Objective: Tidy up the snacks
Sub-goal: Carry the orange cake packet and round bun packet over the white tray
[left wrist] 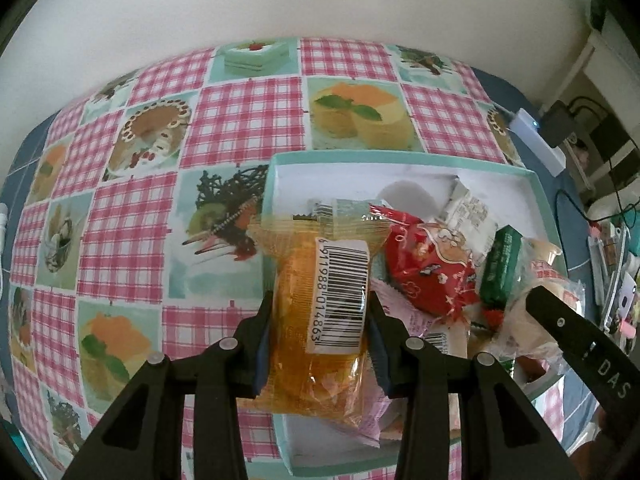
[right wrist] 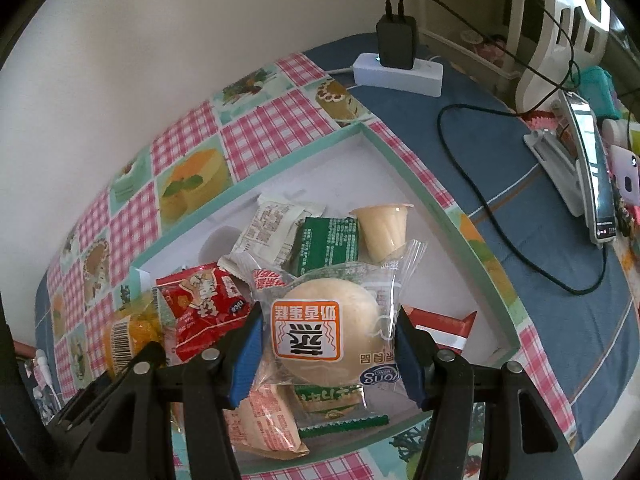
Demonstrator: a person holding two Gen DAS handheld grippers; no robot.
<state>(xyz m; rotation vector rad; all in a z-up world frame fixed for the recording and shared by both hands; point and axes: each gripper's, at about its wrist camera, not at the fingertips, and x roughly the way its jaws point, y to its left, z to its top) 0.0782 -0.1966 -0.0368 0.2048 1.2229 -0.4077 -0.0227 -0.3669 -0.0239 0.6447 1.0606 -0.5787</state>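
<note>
On the left, the worktop (left wrist: 240, 120) wears a cloth of pink checks and cake pictures, with a shallow teal-rimmed tray (left wrist: 400, 156) lying on it toward the right. The left gripper (left wrist: 318, 320) is closed on an orange snack pack (left wrist: 316, 280) with a barcode label, its two blue-padded fingers pressing the wrapper from either side over the tray's left edge. Just right of that pack, inside the tray, lies a red snack bag (left wrist: 428, 264), then a white printed packet (left wrist: 468, 216) farther back and a green packet (left wrist: 500, 264) beside it. From the right wrist view, a pale jelly cup (right wrist: 384, 228) stands on the tray floor right of the green packet, near the far right rim. The right gripper (right wrist: 328, 340) is clamped on a clear-wrapped round bun (right wrist: 332, 332) with an orange-and-white label, held above a pile of other packets at the near side of the tray. Farther right, on a blue cloth, sit a white power strip (right wrist: 400, 72) with a black charger (right wrist: 396, 42) plugged in, and a phone on a stand (right wrist: 592, 176)
</note>
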